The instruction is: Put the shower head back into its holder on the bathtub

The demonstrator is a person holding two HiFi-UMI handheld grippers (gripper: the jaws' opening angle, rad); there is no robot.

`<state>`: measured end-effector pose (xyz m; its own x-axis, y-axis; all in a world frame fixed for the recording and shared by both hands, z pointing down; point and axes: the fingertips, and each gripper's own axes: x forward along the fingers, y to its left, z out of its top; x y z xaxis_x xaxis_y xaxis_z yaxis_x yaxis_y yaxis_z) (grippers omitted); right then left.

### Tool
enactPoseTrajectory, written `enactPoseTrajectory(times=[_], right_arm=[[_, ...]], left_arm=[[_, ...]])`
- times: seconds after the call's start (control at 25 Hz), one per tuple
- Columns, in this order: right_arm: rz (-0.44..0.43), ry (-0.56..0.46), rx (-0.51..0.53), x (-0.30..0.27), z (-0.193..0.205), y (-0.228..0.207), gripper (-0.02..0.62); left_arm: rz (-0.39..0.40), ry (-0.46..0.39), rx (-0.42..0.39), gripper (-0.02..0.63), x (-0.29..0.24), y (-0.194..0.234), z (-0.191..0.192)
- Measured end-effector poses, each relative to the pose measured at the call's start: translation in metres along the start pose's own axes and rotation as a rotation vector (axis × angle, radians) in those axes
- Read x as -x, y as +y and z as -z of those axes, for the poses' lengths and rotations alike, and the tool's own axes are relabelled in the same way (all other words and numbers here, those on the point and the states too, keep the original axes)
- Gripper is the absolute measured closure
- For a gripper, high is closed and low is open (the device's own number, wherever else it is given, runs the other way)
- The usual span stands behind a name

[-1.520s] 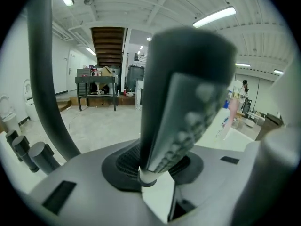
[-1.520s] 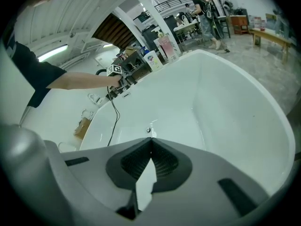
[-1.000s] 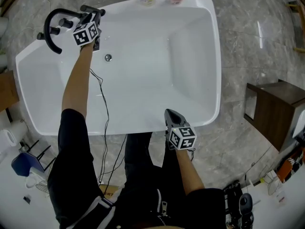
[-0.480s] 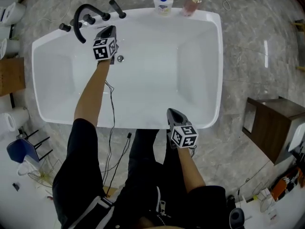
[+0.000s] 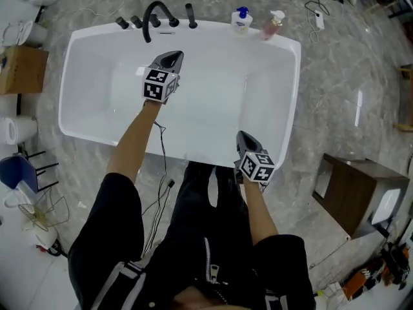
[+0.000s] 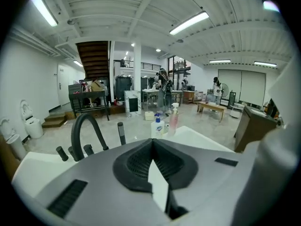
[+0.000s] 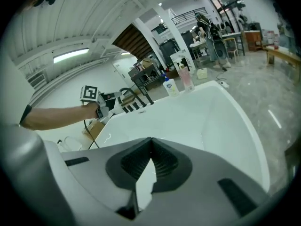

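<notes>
The left gripper (image 5: 172, 57), jaws just closed on nothing, and the right gripper (image 5: 244, 138), shut and empty, should pull away without nudging the seemingly seated shower head (image 5: 191, 15) at the frame's top.

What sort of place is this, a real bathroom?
Probably a big open workshop or test hall, not a home bathroom: the freestanding white bathtub stands in the open, with loose white toilets and a dark staircase nearby.

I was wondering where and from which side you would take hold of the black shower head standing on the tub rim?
Likely its bare upper shaft: the shower head stands upright and slim, so a pinch across it should hold. Come from inside the tub, slightly right, because the arched spout stands close on its left.
</notes>
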<state>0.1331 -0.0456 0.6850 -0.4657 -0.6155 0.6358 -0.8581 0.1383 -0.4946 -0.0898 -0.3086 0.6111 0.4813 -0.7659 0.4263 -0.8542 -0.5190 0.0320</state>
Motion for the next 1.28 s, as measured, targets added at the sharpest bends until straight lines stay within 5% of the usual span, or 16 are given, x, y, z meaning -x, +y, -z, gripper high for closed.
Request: enactPoseTrajectory(times=[0.56,0.96,1.28], right_arm=[[-0.116,-0.215,0.359,0.025,-0.16,0.093,0.588],[-0.188,-0.349,0.554,0.038,-0.229,0.157,0.588],[-0.214,-0.446,0.613,0.056,-0.262,0.195,0.588]], left_arm=[[-0.152,-0.109,0.044,0.583,0.145,-0.017,-0.067],[-0.203,-0.24,0.064,0.583,0.208,-0.035,-0.103],[-0.207,-0.31,0.071,0.583,0.228,-0.046,-0.118]])
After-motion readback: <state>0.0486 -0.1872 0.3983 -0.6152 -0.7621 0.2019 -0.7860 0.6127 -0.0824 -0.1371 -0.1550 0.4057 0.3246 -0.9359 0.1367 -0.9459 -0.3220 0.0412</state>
